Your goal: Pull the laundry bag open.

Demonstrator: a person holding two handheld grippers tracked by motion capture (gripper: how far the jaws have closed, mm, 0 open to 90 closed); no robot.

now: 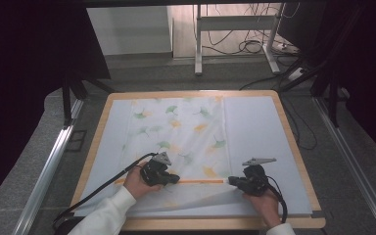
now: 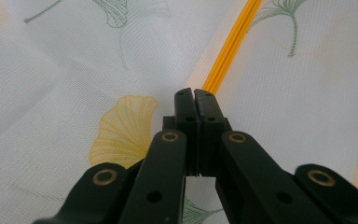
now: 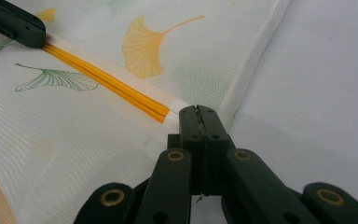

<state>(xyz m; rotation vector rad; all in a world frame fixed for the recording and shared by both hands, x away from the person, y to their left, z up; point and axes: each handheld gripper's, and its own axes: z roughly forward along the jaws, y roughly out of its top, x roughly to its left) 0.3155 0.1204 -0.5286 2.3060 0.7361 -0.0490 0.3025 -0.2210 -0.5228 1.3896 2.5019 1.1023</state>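
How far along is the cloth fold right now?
Done: both tools are shut on the orange-striped hem of the ginkgo-print cloth, the left tool at one end, the right tool at the other. In hand: the near part is doubled over. Left: probably carrying the hem across and releasing.

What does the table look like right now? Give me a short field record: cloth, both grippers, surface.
cloth: thin white mesh cloth printed with green and yellow ginkgo leaves, near edge lifted along an orange zipper strip
left gripper: shut on the strip's left end, fingers together
right gripper: shut on the strip's right end, by the cloth's corner
surface: pale sheet on a wooden-rimmed table
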